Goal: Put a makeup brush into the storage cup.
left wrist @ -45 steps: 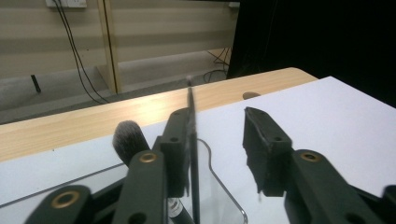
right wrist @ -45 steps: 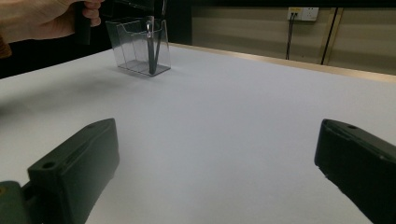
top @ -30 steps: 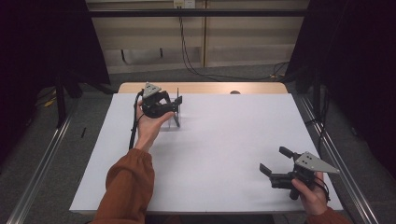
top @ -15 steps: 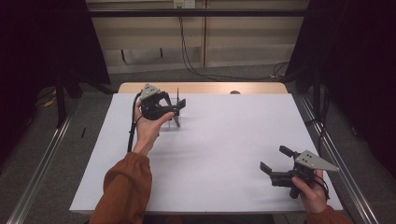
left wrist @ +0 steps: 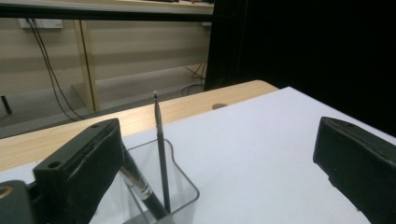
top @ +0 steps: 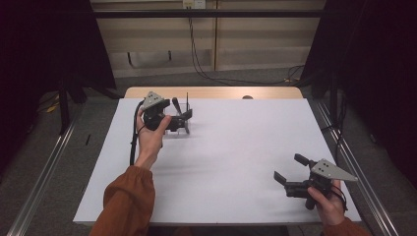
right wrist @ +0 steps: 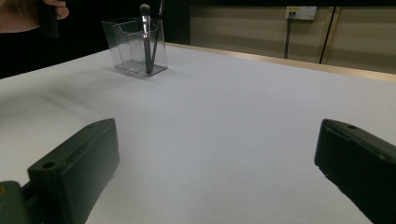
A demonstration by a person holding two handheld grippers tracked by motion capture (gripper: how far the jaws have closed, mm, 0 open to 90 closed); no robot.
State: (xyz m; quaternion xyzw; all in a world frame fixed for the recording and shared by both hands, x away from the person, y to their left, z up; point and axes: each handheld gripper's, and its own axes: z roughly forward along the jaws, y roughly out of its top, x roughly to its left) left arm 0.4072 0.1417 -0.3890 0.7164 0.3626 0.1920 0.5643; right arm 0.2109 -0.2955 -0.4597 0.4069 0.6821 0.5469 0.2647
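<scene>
1. High view: the left gripper is hovering at the clear holder near the table's eleven o'clock, its jaws having just been opening, apparently to release.
2. Left gripper view: jaws are standing apart around nothing; the thin brush is leaning inside the holder at seven o'clock.
3. Right gripper view: the right gripper is idling with jaws apart, empty, the holder at eleven o'clock.

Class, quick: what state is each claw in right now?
Left claw: open, jaws just opened, holding nothing, beside the clear holder with its two brushes.
Right claw: open, empty, above the white table.
</scene>
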